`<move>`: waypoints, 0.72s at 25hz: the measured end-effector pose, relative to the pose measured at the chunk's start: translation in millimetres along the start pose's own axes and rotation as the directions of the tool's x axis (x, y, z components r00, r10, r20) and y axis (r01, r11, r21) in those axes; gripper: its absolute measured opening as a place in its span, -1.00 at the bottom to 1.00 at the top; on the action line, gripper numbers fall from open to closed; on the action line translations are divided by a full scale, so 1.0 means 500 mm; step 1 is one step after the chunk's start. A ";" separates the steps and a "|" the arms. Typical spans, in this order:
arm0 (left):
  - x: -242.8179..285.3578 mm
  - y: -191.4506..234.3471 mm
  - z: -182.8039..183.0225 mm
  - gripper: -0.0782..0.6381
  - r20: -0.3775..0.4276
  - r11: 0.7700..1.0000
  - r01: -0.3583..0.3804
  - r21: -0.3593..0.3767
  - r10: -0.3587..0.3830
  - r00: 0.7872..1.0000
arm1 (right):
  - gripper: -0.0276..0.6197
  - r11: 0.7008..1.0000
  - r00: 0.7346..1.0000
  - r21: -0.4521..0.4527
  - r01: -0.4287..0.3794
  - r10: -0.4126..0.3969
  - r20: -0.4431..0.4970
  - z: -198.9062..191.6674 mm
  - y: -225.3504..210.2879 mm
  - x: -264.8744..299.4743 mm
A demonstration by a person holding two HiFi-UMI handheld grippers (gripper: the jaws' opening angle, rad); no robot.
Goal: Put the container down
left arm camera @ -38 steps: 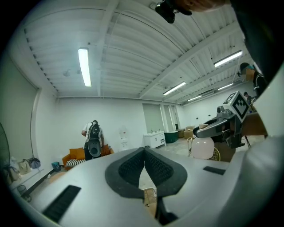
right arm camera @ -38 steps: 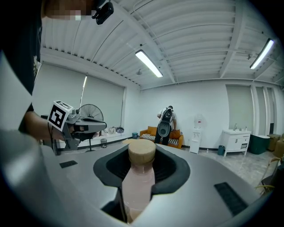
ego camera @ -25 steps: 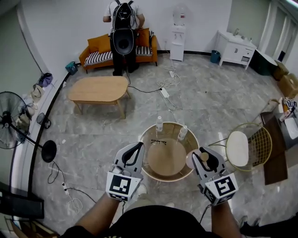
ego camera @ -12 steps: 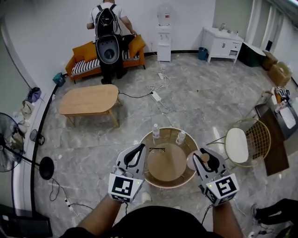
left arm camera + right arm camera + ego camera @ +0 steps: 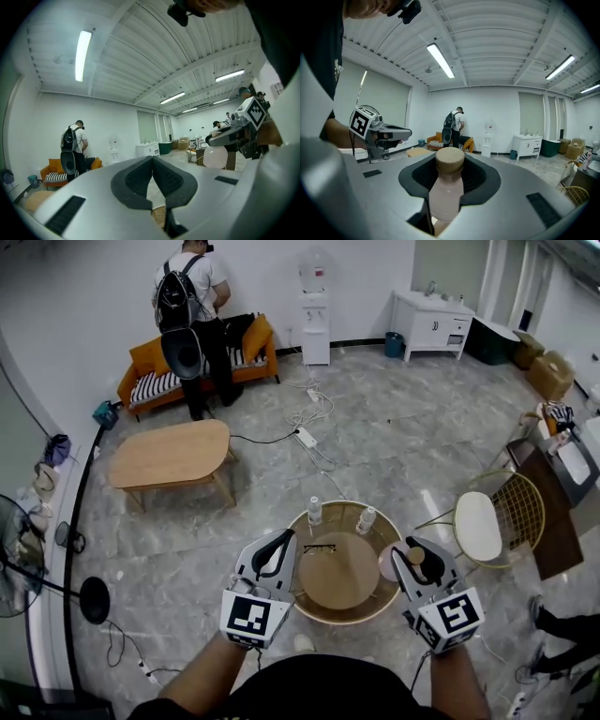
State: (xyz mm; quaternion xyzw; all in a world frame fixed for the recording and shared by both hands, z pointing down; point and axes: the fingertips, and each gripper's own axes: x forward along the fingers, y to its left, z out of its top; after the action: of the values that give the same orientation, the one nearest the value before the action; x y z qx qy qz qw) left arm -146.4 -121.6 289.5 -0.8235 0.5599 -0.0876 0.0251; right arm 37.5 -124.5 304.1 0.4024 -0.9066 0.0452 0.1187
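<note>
Right gripper (image 5: 418,557), head view: we hold the pale container (image 5: 387,566) at the right edge of the round table (image 5: 328,613) | left gripper view: left gripper (image 5: 152,165) closed, empty | right gripper view: jaws clamp the container's neck; letting go over the rim risks toppling.

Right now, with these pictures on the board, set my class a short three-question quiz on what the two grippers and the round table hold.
1. True or false: the left gripper holds the container.
2. What stands on the round table?
A. two bottles and a pair of glasses
B. a laptop
C. a potted plant
3. Which gripper's jaws are shut on the container?

Key: 1 false, its jaws are together with nothing between them; 2 A; 3 the right gripper.
</note>
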 end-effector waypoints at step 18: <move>0.027 0.030 -0.052 -0.74 0.009 0.985 0.160 -0.066 -0.159 0.987 | -0.51 0.995 0.994 -0.008 0.099 -0.100 -0.054 -0.009 0.042 0.017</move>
State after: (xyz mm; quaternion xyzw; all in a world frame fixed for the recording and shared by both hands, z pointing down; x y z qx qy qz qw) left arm -159.5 -138.3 314.5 -0.8662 0.4948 -0.0692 -0.0084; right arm 17.0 -115.7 310.8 0.4454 -0.8820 0.0479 0.1466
